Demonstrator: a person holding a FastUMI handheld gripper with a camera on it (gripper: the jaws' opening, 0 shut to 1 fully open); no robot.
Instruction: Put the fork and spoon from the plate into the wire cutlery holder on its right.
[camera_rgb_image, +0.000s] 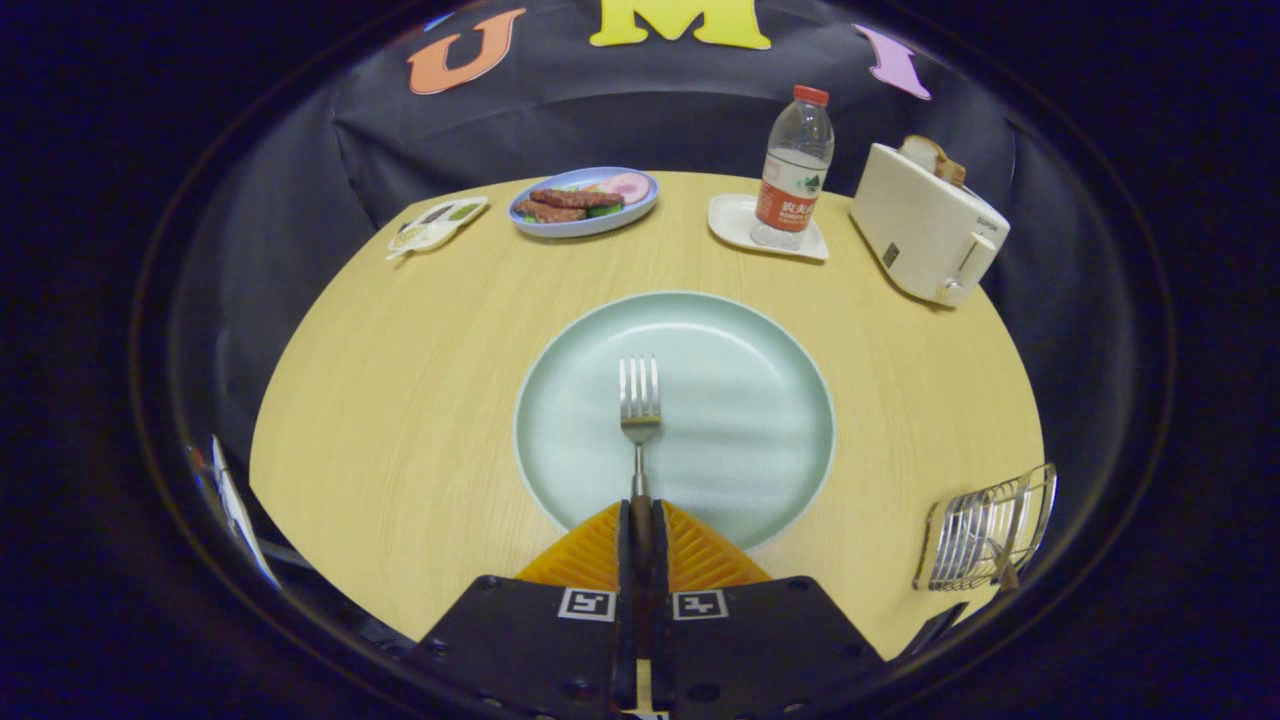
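A metal fork (639, 405) points away from me over the pale green plate (760, 420), tines toward the far side. My gripper (640, 515) is shut on the fork's handle, which runs back between the two fingers. The plate lies just ahead of the fingers in the middle of the round wooden table. The wire cutlery holder (985, 535) stands to the right of the plate near the table's edge; something dark that looks like a handle stands inside it. Whether the fork touches the plate I cannot tell.
Beyond the plate stand a blue plate of food (585, 200), a small packet (435, 225), a water bottle (795, 170) on a white square tray (735, 225), and a white toaster (925, 225) with bread in it. Bare table surrounds the green plate.
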